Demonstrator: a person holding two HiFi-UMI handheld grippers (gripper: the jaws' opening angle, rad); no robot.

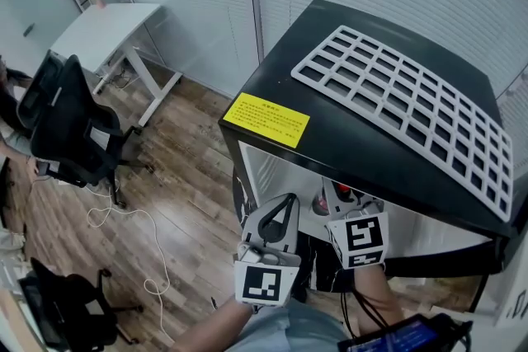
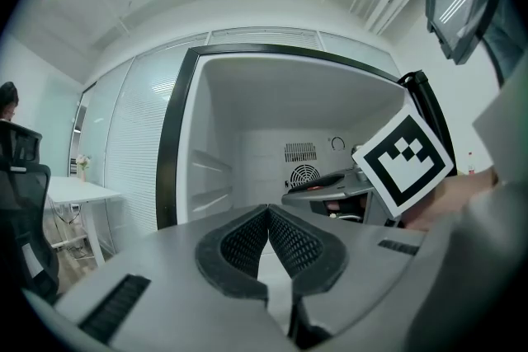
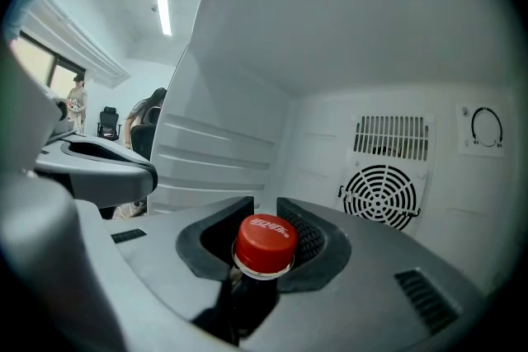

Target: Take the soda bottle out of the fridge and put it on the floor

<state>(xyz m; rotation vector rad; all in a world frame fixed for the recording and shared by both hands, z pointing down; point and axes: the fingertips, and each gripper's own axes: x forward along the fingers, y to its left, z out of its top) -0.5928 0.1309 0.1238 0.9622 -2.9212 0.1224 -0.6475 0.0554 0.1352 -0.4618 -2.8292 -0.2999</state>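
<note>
Two grippers at fridge [image 1: 371, 154] mouth | left gripper [image 2: 269, 214]: jaws together, empty | right gripper [image 3: 264, 208]: jaws closing round bottle [image 3: 262, 264] neck, inside fridge | handling: likely heavy, stiff, slick; hold neck under cap [image 3: 266, 237].

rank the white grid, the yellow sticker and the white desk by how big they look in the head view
1. white grid
2. white desk, though it stands farther from the camera
3. yellow sticker
</note>
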